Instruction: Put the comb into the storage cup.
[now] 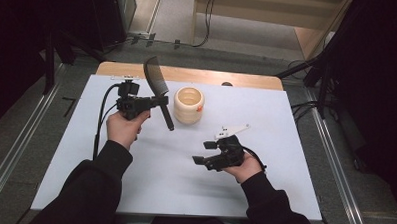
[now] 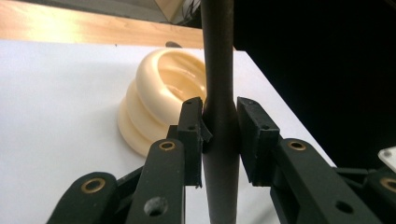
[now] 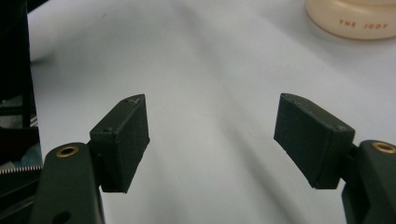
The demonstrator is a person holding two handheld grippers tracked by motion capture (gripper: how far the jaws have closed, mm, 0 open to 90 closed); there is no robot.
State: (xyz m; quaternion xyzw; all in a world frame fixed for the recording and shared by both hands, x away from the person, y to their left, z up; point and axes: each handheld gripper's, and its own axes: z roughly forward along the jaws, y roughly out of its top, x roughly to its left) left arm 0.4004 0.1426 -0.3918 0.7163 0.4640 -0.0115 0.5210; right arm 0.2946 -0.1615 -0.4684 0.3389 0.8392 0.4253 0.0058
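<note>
A black comb (image 1: 154, 76) stands tilted above the table, teeth end up and handle end down to the right. My left gripper (image 1: 159, 101) is shut on the comb's handle (image 2: 217, 56), and both pads press its sides. Just right of it stands a cream ribbed cup (image 1: 188, 105), upright and open-topped; the same cup (image 2: 159, 98) sits behind the left jaws. Lower right, my right gripper (image 1: 200, 161) hovers low over the white table (image 1: 184, 186) and points left. Its jaws stand wide apart, so the right gripper (image 3: 212, 135) is open with nothing between them. The cup's base (image 3: 355, 18) shows far off.
The white sheet covers a wooden table whose back edge (image 1: 188, 73) shows behind the cup. Dark stands and cables (image 1: 313, 71) sit on the floor around the table. A person's dark sleeves (image 1: 99, 188) enter from the bottom.
</note>
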